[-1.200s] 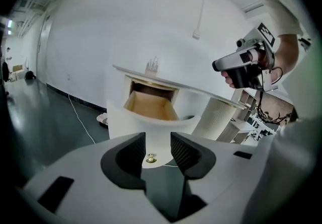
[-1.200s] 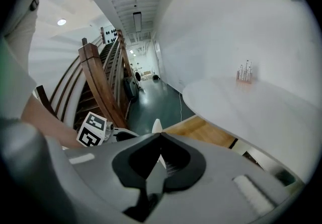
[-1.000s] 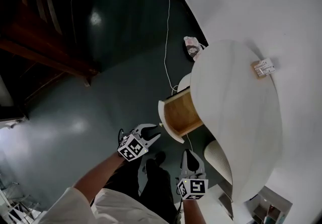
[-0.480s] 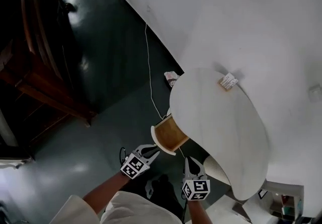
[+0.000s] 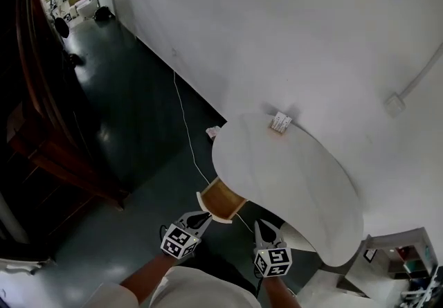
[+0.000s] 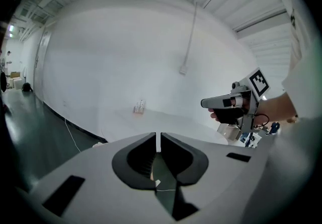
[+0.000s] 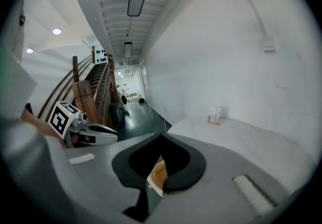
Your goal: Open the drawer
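The left gripper (image 5: 205, 216) is closing, with only a thin slit left between its jaws and nothing in it. The right gripper (image 5: 259, 225) has its jaws together, empty. Both point forward and slightly down toward the drawer (image 5: 220, 198), which stands pulled out under the white table (image 5: 297, 189). The small box (image 5: 280, 122) carries print too small to read.

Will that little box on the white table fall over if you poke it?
Probably: the small white box stands upright, taller than wide, so a poke likely tips it. Being small, it seems light and might slide on the smooth white tabletop.
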{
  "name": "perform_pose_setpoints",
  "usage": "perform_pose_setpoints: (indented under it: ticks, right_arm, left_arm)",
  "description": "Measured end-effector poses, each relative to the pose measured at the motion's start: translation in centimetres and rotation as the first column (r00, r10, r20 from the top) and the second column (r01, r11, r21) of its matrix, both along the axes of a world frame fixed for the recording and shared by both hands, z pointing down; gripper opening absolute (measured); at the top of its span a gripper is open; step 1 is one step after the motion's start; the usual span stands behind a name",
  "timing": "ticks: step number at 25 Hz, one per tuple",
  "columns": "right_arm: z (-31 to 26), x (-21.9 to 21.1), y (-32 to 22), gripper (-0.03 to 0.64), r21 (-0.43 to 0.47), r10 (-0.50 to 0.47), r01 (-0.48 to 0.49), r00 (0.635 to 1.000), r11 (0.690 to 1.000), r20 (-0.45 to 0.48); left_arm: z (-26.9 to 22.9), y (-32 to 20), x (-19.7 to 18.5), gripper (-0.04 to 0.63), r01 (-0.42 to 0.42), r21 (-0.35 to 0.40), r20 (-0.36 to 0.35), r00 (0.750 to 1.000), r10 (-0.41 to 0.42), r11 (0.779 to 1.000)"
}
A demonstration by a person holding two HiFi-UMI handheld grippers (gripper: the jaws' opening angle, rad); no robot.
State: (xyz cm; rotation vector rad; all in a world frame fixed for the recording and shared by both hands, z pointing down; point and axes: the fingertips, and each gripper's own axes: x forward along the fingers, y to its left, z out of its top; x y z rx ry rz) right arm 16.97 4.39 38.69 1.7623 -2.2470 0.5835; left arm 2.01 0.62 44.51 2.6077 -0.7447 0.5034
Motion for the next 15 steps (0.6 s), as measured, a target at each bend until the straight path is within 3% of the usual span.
perform_pose_setpoints:
  ticks: [15]
  right_arm:
    - [-5.2,4.6,6.0,0.011,0.074,-0.007,0.006,1.0,0.997,0.018]
  left_arm:
    - [-8.6,5.2,3.6,0.008,0.087,0.076,-0.06,0.995,-0.082,0.993]
